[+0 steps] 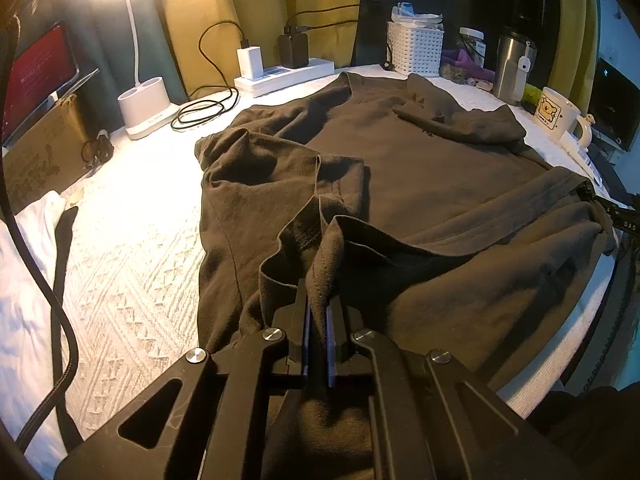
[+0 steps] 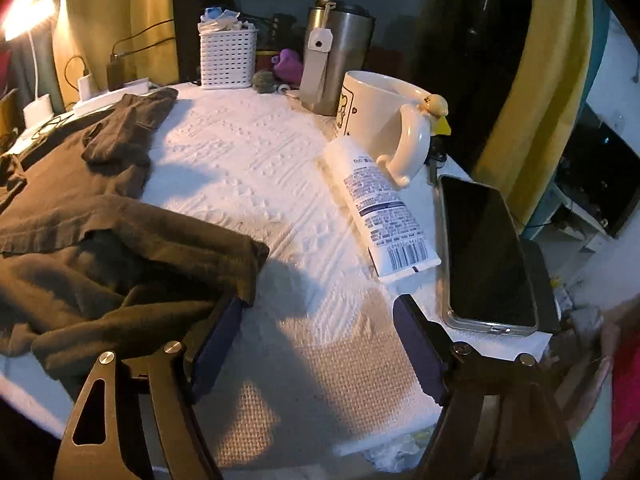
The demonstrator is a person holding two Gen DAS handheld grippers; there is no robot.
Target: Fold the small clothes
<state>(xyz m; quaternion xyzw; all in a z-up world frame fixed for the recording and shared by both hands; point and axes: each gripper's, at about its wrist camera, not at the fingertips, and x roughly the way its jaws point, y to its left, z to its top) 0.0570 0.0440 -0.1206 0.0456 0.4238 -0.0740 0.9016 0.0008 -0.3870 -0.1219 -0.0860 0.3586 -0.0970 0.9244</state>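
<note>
Garment: a dark brown shirt (image 1: 420,168) lies spread on the white textured cloth (image 1: 132,240), left of the cream mug (image 2: 372,108).
Left gripper (image 1: 318,304): clamped on a bunched fold at the shirt's near edge.
Right gripper (image 2: 316,320): jaws wide, nothing between them, above bare cloth just right of the shirt's corner.
Nearby: a white tube (image 2: 380,208) and a phone (image 2: 486,252) lie near the mug.

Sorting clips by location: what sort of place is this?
Probably a bedroom or dorm desk: a lit desk lamp, a power strip with chargers, and a mug by the dark garment.
</note>
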